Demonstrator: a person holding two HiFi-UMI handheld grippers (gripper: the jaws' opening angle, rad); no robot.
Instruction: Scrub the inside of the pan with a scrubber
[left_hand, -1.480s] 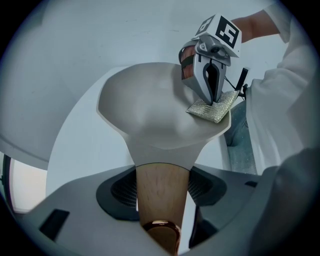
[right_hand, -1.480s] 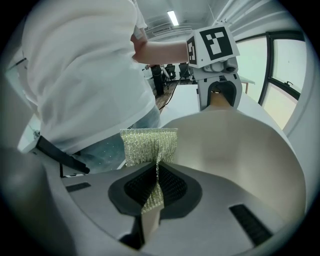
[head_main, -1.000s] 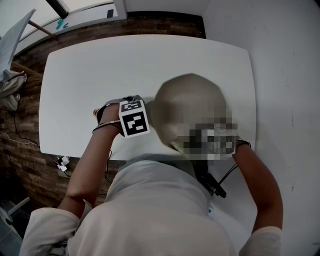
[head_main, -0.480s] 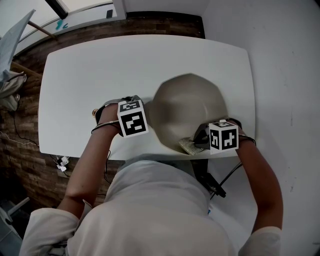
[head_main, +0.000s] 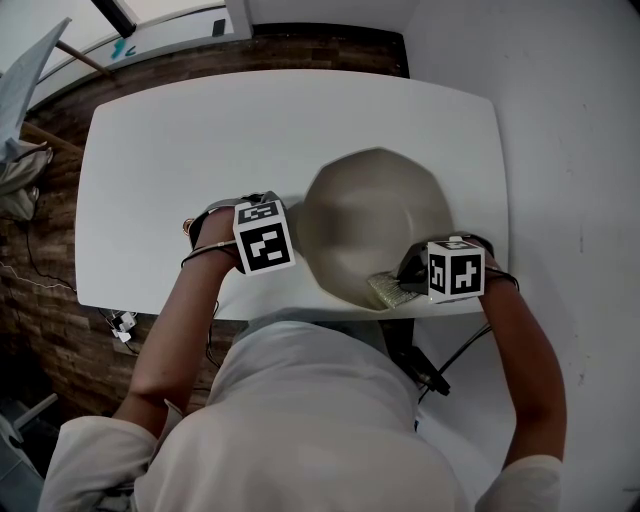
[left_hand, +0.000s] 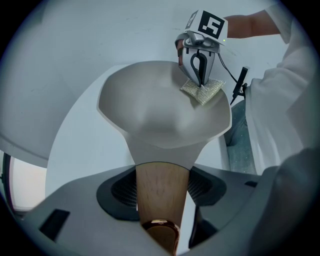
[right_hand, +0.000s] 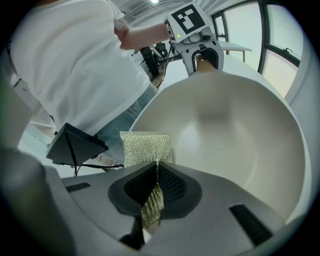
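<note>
Pan sits on the white surface, close to the edge nearest the person. My left gripper has its fingers clamped on the pan's wooden handle. My right gripper pinches the mesh scrubber between closed fingers. The scrubber lies at the pan's near rim, opposite the handle.
</note>
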